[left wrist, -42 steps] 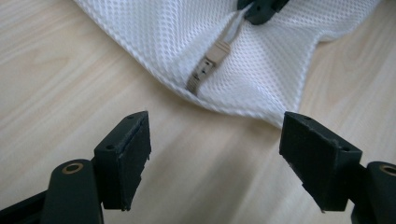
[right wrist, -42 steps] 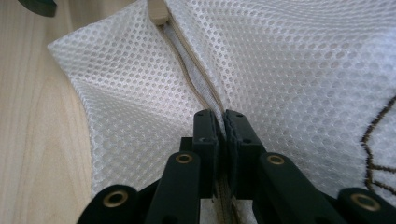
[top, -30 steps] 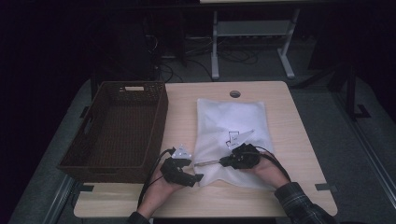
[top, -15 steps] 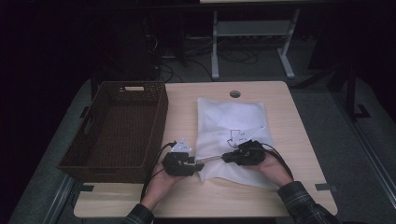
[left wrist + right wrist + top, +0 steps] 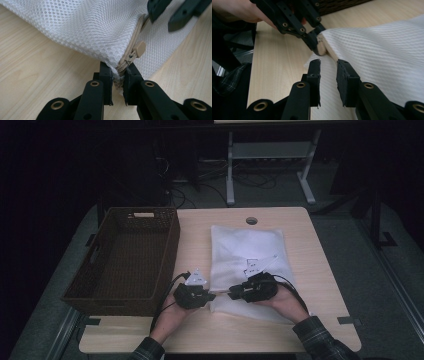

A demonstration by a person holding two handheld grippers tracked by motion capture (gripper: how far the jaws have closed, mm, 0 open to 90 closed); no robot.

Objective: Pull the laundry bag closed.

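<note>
The left gripper (image 5: pixel 118 75) has its two black jaws pinched on the corner of a white mesh bag (image 5: pixel 95 30), right at the end of a beige zipper (image 5: pixel 133 41) whose teeth run up and away from the jaws. A beige pull tab (image 5: pixel 138 47) sits on the zipper just above the pinched corner. Farther up that zipper, at the top of the left gripper view, the tips of the right gripper (image 5: pixel 165 13) sit close to the zipper line; whether they touch it cannot be told. In the right gripper view, the right gripper (image 5: pixel 329 67) has its jaws apart with a clear gap between them, holding nothing, hovering over the bag (image 5: pixel 382 50) just short of the clamped corner. The left gripper (image 5: pixel 317 42) shows there too, coming in from the upper left with a hand (image 5: pixel 242 10) behind it. From the high view, both grippers meet tip to tip at the bag's near left corner, the left gripper (image 5: pixel 210 296) beside the bag (image 5: pixel 250 250) and the right gripper (image 5: pixel 235 294) over it. The bag lies flat on the right half of a light wooden table (image 5: pixel 195 245). A dark wicker basket (image 5: pixel 100 265) stands on the table's left side, just beside the left gripper.
</note>
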